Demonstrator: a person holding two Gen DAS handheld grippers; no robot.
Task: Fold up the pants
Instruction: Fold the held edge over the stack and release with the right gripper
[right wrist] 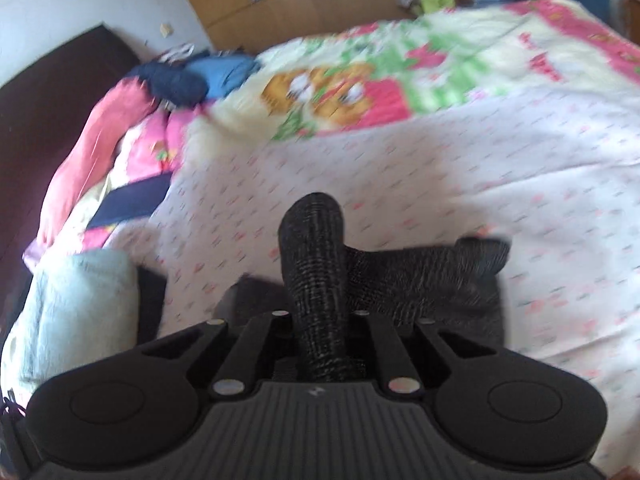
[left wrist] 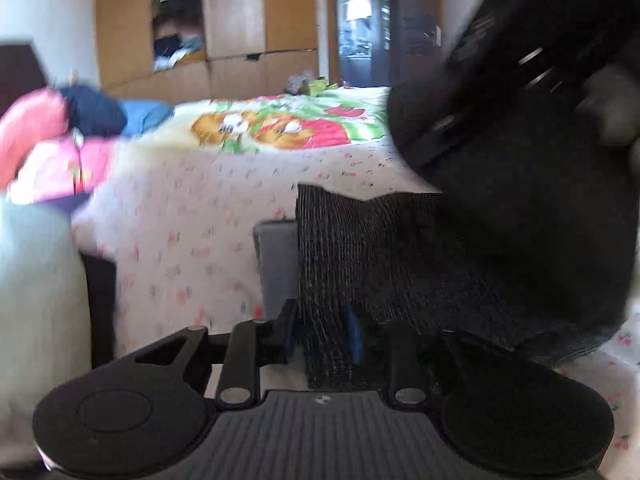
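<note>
**Both grippers on the pants, mid-fold above the bed**

You have one pair of pants (right wrist: 400, 276), dark grey knit, lifted in part off the bed (right wrist: 460, 168). Your right gripper (right wrist: 320, 320) has its jaws pinched narrow on a rolled bunch of the fabric that stands up between them, while the rest trails off to the right onto the floral sheet. Your left gripper (left wrist: 322, 332) has the cloth's edge between its blue pads (left wrist: 354, 336); its jaws stand narrow and the blue faces show beside the fabric, so the hold looks loose.

What could go wrong, as I judge it:
- The left edge may slip out if those jaws slacken any more, and the fold would drop unevenly.
- The right-hand bunch is rolled, not flat; laying it down like that would trap a wrinkle.
- Both views are blurred, so a fast swing could drag the trailing end across the sheet and twist it.

Count: one pair of pants, two grippers, one cartoon-print quilt (right wrist: 360, 84), one pale folded cloth (right wrist: 76, 312) at the left, and a pile of bedding by the headboard too blurred to count.
</note>
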